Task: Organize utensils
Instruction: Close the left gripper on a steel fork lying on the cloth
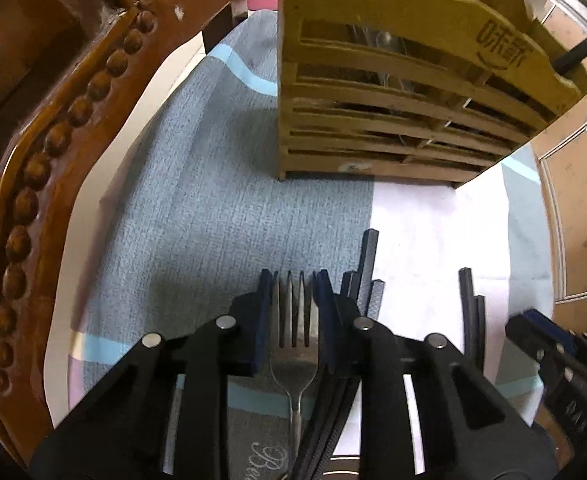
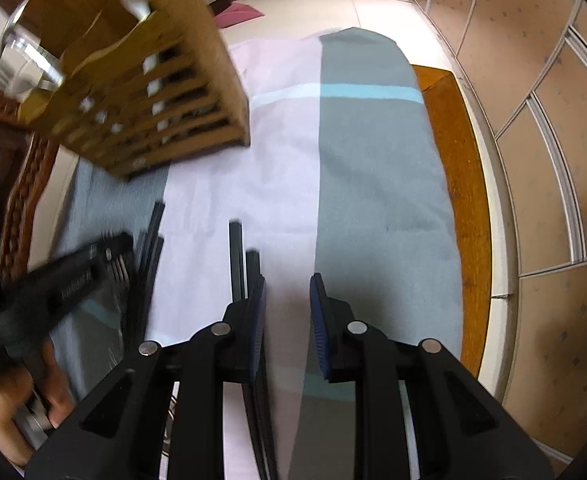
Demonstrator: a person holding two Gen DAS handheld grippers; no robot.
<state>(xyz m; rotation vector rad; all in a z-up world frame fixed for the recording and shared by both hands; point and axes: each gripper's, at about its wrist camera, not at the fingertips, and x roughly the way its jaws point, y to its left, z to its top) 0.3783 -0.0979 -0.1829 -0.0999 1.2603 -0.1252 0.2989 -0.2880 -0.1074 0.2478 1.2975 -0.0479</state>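
Fork (image 1: 295, 320): a plain steel table fork, lying on the striped cloth (image 1: 213, 220), tines toward the far wooden utensil holder (image 1: 405, 112), long axis in line with the left gripper (image 1: 294, 280), whose pads are clamped on its head. Right gripper (image 2: 287, 284) stands apart, empty, black chopsticks (image 2: 239, 264) just left of it.

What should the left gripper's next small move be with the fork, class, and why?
Probably lift it straight up. The left gripper has its pads against the fork head, which lies on the cloth, and the wooden holder stands just ahead.
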